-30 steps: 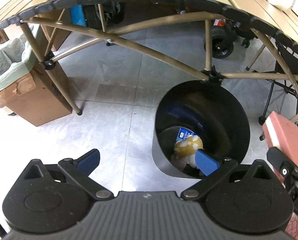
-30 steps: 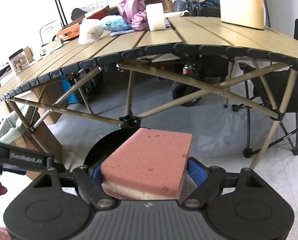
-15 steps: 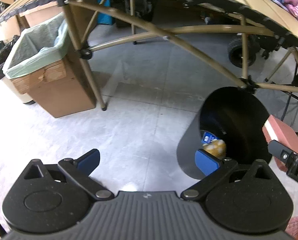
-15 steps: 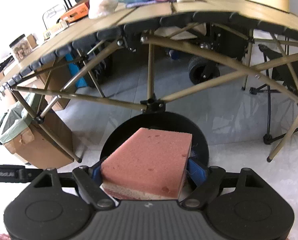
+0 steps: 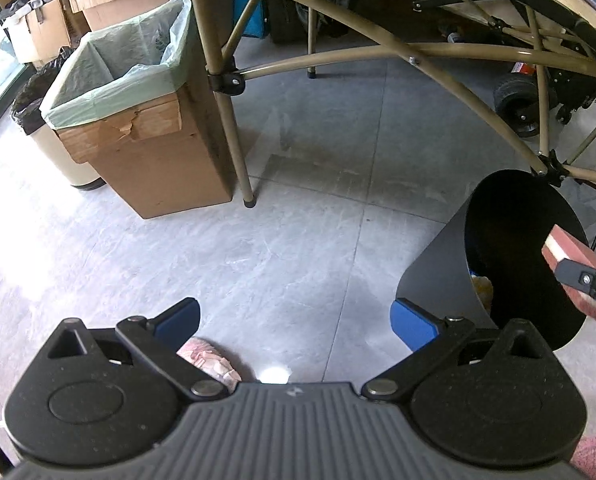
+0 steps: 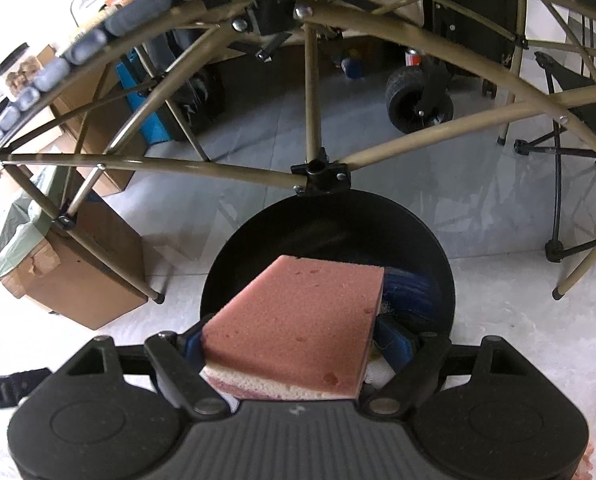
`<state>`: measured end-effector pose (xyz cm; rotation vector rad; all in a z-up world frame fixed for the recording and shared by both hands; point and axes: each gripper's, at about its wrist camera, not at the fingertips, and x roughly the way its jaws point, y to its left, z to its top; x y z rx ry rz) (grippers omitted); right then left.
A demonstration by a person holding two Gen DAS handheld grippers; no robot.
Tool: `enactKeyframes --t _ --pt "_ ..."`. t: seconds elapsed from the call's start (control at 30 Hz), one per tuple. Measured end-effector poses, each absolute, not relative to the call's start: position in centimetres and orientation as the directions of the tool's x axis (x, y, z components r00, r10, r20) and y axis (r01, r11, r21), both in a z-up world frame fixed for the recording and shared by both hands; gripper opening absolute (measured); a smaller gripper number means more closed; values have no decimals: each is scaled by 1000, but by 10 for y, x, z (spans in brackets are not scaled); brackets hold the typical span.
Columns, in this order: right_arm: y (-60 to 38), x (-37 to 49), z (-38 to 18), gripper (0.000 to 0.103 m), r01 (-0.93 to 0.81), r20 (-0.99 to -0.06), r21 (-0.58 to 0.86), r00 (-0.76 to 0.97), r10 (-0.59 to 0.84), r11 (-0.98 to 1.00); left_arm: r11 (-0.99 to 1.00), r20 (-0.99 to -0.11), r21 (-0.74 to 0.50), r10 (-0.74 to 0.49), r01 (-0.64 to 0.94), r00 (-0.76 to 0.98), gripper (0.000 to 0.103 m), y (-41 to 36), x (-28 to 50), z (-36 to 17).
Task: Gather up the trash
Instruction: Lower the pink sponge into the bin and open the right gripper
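My right gripper (image 6: 298,340) is shut on a pink sponge (image 6: 298,320) with a pale underside, held over the mouth of a round black bin (image 6: 426,236) standing on the floor under a folding table. In the left wrist view the bin (image 5: 434,268) stands at the right, with some yellowish trash (image 5: 482,286) inside and the sponge (image 5: 570,252) above its rim. My left gripper (image 5: 293,318) is open and empty above the grey floor, left of the bin.
A cardboard box lined with a green bag (image 5: 137,120) stands at the left beside a table leg (image 5: 233,136). Tan table struts (image 6: 314,92) cross above the bin. A wheeled cart (image 6: 418,96) and a folding chair frame (image 6: 558,160) stand behind.
My left gripper has swung left, away from the bin, which now sits at the view's right edge. My right gripper has dropped lower with the sponge, closer over the bin's mouth.
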<state>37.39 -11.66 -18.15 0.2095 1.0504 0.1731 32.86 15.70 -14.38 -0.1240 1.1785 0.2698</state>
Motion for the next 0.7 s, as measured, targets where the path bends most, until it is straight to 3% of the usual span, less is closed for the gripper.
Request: enactKeyframes --t 0.57,0.7 --pt "-108 396 -204 83 -26 -891 224 400 215 974 963 -925 44 140 -265 354 103 157 328 -147" --pt "-107 399 -209 103 -28 -907 187 379 184 982 964 -925 44 139 -264 355 103 157 328 -147"
